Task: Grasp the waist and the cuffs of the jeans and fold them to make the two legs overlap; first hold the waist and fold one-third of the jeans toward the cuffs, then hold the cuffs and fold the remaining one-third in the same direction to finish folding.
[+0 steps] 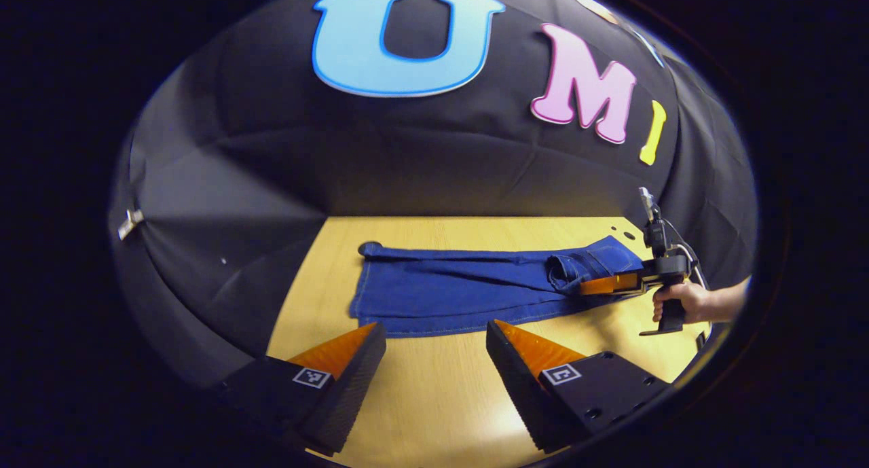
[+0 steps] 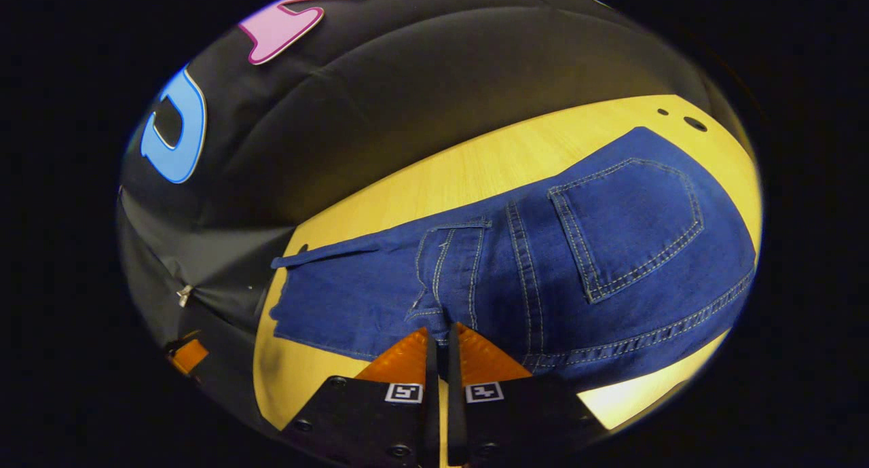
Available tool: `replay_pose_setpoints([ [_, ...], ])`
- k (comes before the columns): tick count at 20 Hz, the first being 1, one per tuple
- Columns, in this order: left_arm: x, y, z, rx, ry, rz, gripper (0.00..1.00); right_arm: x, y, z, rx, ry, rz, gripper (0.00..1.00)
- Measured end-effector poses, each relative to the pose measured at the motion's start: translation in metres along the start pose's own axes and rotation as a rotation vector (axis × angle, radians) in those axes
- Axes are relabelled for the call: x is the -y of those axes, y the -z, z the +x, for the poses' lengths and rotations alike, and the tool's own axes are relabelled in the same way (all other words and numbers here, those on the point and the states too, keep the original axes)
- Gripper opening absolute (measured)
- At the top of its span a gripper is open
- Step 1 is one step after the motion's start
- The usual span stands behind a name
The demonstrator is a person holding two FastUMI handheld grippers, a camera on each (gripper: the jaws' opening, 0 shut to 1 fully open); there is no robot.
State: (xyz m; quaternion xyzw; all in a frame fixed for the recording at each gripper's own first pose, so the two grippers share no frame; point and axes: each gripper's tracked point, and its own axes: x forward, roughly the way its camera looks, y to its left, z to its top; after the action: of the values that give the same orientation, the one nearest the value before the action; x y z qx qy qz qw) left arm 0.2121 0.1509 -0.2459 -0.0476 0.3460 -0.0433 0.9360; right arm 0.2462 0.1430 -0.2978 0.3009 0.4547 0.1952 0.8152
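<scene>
I see the blue jeans lying lengthwise on the yellow wooden table, the two legs stacked one on the other, cuffs toward the far-left end in the left gripper view and the waist at the right end. In the right gripper view the seat with its back pocket bulges up close to the camera, and the waist end looks lifted and bunched rather than flat.

My right gripper has its orange fingers nearly together, pinching an edge of denim at the waist end; in the left gripper view I see the same tool at the waist, held by a hand with a bare forearm coming in from the right.

My left gripper hangs above bare table just beside the near long edge of the jeans, its jaws spread wide and holding nothing.

Two small dark holes sit in the tabletop past the waist.
</scene>
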Motion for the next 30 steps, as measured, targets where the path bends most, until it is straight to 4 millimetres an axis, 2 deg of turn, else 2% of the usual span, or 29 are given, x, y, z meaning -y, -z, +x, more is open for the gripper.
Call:
replay_pose_setpoints([
  [1, -0.003, 0.000, 0.012, -0.023, 0.010, -0.042, 0.96, -0.008, 0.000, -0.004, -0.015, -0.053, 0.019, 0.09],
  [2, -0.007, -0.001, 0.022, -0.041, 0.022, -0.084, 0.96, -0.019, -0.010, -0.018, -0.006, -0.097, 0.016, 0.30],
  [4, -0.022, -0.011, 0.040, -0.044, 0.013, -0.153, 0.96, -0.041, -0.037, -0.063, 0.070, -0.175, -0.057, 0.71],
  [5, -0.030, -0.014, 0.049, -0.055, 0.003, -0.175, 0.96, -0.046, -0.049, -0.093, 0.110, -0.205, -0.099, 0.74],
  [6, -0.041, -0.015, 0.059, -0.073, -0.016, -0.183, 0.96, -0.045, -0.062, -0.124, 0.148, -0.219, -0.142, 0.82],
  [8, -0.068, -0.007, 0.082, -0.144, -0.064, -0.182, 0.96, -0.028, -0.081, -0.181, 0.216, -0.202, -0.212, 0.84],
  [10, -0.093, -0.001, 0.101, -0.214, -0.108, -0.219, 0.96, 0.000, -0.084, -0.225, 0.242, -0.150, -0.226, 0.84],
  [13, -0.112, 0.007, 0.131, -0.299, -0.143, -0.353, 0.95, 0.060, -0.078, -0.277, 0.257, -0.032, -0.176, 0.84],
  [15, -0.118, 0.009, 0.141, -0.373, -0.142, -0.381, 0.95, 0.099, -0.064, -0.302, 0.251, 0.047, -0.132, 0.84],
  [18, -0.125, 0.036, 0.149, -0.588, -0.223, -0.245, 0.93, 0.128, -0.048, -0.320, 0.245, 0.109, -0.069, 0.84],
  [19, -0.125, 0.032, 0.152, -0.605, -0.228, -0.159, 0.87, 0.135, -0.045, -0.323, 0.241, 0.119, -0.060, 0.84],
  [20, -0.121, 0.032, 0.162, -0.640, -0.204, -0.090, 0.91, 0.137, -0.043, -0.323, 0.240, 0.122, -0.057, 0.84],
  [21, -0.115, 0.030, 0.166, -0.658, -0.186, -0.052, 0.84, 0.137, -0.044, -0.321, 0.235, 0.121, -0.055, 0.84],
  [22, -0.110, 0.033, 0.166, -0.668, -0.177, -0.049, 0.84, 0.135, -0.044, -0.321, 0.236, 0.116, -0.058, 0.86],
  [23, -0.105, 0.033, 0.175, -0.661, -0.172, -0.058, 0.55, 0.134, -0.045, -0.320, 0.239, 0.110, -0.062, 0.86],
  [25, -0.094, 0.028, 0.172, -0.666, -0.164, -0.040, 0.26, 0.128, -0.049, -0.317, 0.240, 0.095, -0.075, 0.86],
  [27, -0.090, 0.029, 0.171, -0.660, -0.147, -0.063, 0.13, 0.122, -0.052, -0.312, 0.236, 0.084, -0.089, 0.86],
  [29, -0.076, 0.022, 0.169, -0.618, -0.095, -0.132, 0.06, 0.122, -0.053, -0.311, 0.231, 0.081, -0.088, 0.86],
  [30, -0.068, 0.015, 0.162, -0.587, -0.061, -0.163, 0.06, 0.121, -0.056, -0.311, 0.236, 0.079, -0.087, 0.86],
])
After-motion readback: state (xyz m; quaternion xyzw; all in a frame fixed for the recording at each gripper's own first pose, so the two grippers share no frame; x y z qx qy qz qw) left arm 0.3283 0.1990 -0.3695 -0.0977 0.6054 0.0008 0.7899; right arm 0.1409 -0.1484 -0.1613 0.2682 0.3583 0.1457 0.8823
